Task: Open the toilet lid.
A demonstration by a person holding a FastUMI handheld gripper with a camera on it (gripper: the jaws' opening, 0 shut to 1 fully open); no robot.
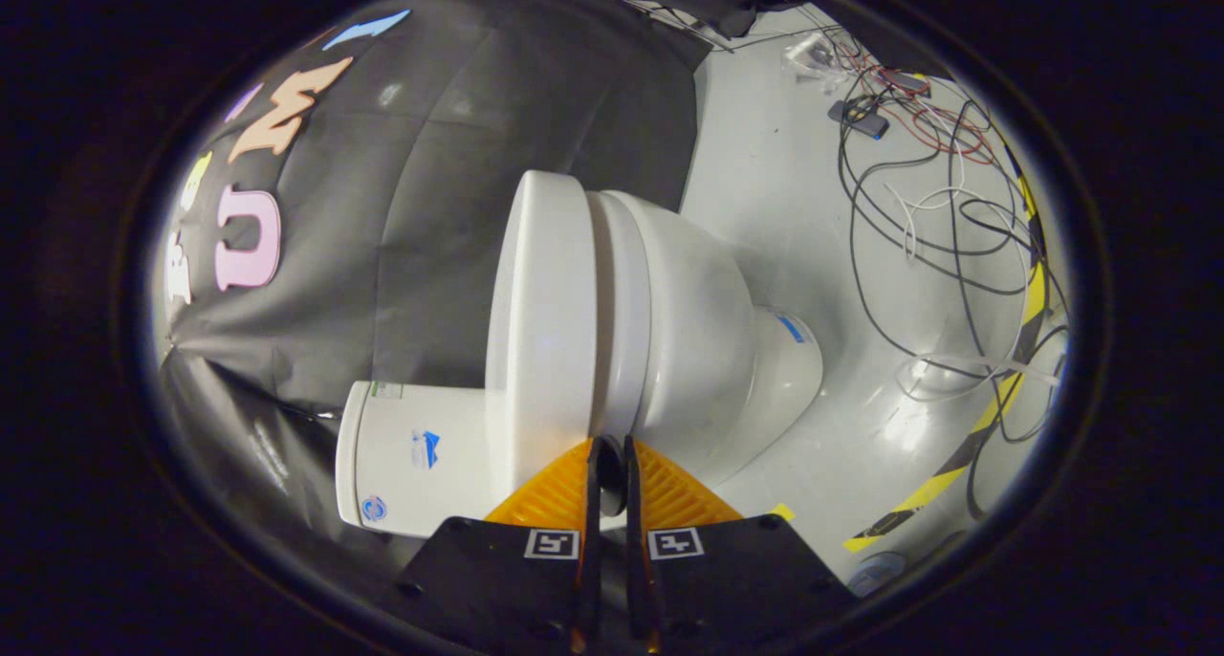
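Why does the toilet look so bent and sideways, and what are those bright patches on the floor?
Gripper view: the fisheye lens bows the toilet and floor; the camera is rolled, so the toilet lies sideways. Lamp glare shines off the glossy floor by the cables. The claw, nearly closed, stays sharp.

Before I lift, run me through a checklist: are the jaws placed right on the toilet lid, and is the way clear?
1. Gripper at the lid's edge: ok. Its tips meet the seam where the lid lies on the seat.
2. Jaws closed: ok, only a thin gap shows between the orange fingers.
3. Lid edge actually pinched: cannot tell, the contact is hidden behind the tips.
4. Lid state: not ok yet, it lies flat on the seat, unopened.
5. Room for the lid to swing to the tank: ok, nothing stands between them.
6. Loose cables on the floor: ok, well beyond the bowl.
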